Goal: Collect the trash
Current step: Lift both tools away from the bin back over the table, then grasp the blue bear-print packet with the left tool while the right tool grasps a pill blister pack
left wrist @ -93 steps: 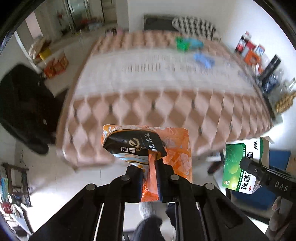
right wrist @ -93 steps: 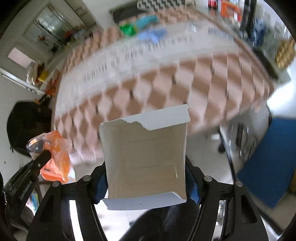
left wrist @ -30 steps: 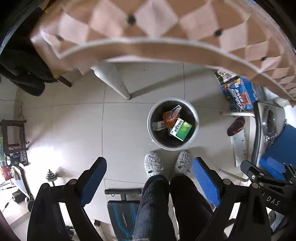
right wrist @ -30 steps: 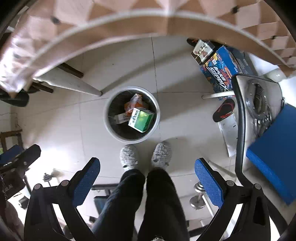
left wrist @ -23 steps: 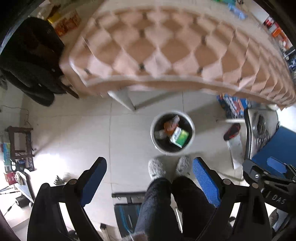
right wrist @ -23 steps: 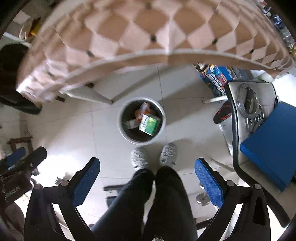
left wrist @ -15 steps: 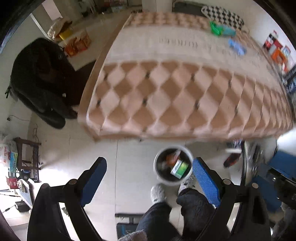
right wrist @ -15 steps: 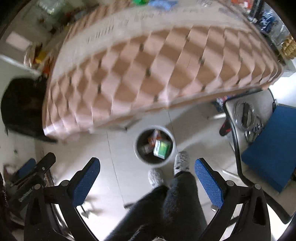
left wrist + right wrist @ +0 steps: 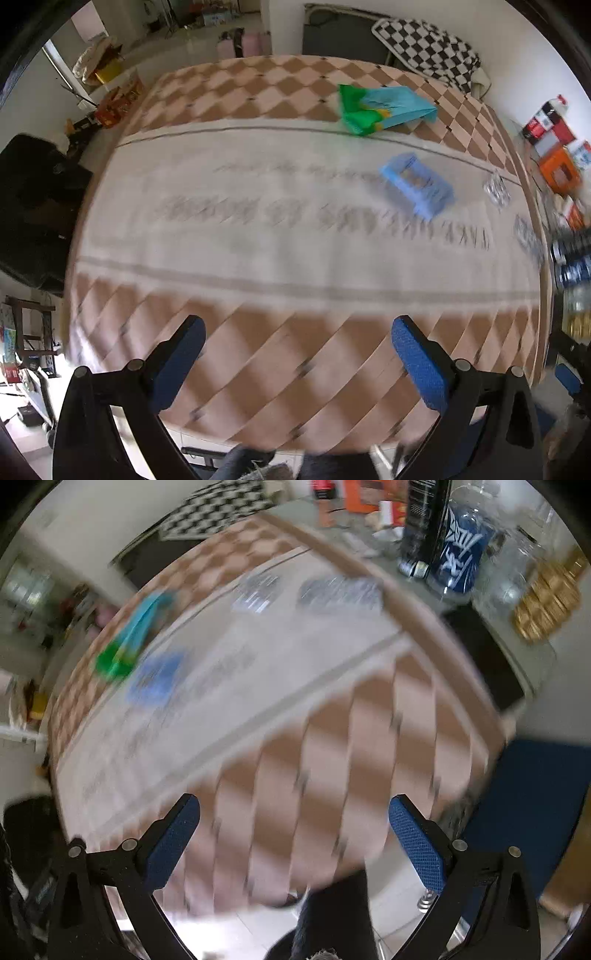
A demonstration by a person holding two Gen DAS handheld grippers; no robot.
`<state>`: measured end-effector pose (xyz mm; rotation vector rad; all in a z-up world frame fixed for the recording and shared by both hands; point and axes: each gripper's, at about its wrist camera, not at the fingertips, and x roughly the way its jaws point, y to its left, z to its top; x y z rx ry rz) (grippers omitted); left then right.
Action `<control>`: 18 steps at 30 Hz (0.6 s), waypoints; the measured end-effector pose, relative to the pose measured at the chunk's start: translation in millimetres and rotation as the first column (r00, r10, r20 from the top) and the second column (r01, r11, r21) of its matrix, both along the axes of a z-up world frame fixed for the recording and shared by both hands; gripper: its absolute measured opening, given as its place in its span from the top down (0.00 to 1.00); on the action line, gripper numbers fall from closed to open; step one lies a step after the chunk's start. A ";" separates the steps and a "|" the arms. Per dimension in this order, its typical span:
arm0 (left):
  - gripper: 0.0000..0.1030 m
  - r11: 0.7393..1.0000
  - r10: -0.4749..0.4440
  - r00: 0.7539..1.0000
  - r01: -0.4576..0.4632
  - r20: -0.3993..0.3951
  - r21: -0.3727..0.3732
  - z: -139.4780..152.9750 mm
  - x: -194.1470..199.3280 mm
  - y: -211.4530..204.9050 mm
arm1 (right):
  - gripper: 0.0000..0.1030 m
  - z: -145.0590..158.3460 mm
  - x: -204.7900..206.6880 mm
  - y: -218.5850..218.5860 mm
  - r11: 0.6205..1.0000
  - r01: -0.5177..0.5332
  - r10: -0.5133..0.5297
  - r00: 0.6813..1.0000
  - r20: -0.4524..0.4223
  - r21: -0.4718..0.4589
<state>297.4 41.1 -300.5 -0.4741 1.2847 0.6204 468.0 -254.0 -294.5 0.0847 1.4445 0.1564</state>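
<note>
My left gripper [image 9: 297, 354] is open and empty above the near edge of the table [image 9: 280, 350]. My right gripper [image 9: 293, 830] is open and empty too, over the table's near right part. On the table lie a green and blue wrapper [image 9: 380, 107], a light blue open box [image 9: 417, 188] and two clear plastic blister pieces [image 9: 496, 190]. The right wrist view is blurred; there the wrapper [image 9: 129, 642] and the blue box [image 9: 155, 683] sit far left and the clear pieces [image 9: 340, 590] at the far side. The trash bin is out of view.
A checkered pink and brown cloth covers the table. Bottles and boxes [image 9: 439, 535] crowd a shelf past its right edge. A black chair [image 9: 33, 206] stands at the left, a blue chair [image 9: 532, 805] at the right. My legs [image 9: 332, 915] are below.
Both grippers dropped the orange packet and green box into the floor bin, then swung up from it to the table top. Both are now open and empty.
</note>
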 end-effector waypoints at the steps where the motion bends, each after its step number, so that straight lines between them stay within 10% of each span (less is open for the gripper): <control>1: 0.00 1.000 -0.001 1.000 0.001 -0.014 -0.011 -7.7 26.8 -1.2 | 0.00 -7.4 22.8 -4.9 1.000 0.023 -0.023 1.000 -0.007 -0.014; 6: 0.00 0.997 0.027 0.997 -0.032 -0.075 -0.064 -44.6 117.1 3.2 | 0.00 -51.7 128.5 -21.0 0.989 0.144 -0.146 0.988 -0.040 -0.040; 10: 0.01 0.993 0.045 0.993 -0.057 -0.113 -0.108 -73.2 156.8 11.7 | 0.00 -70.7 174.1 10.1 0.992 -0.090 0.082 0.992 -0.092 -0.085; 14: 0.01 0.993 0.064 0.987 -0.077 -0.149 -0.087 -90.9 171.6 11.3 | 0.00 -91.6 177.9 70.6 0.766 -0.553 0.509 0.833 -0.215 -0.329; 18: 0.01 0.991 0.097 0.982 -0.110 -0.160 -0.075 -99.3 177.2 7.4 | 0.00 -120.3 187.1 95.1 0.611 -0.704 0.613 0.710 -0.348 -0.362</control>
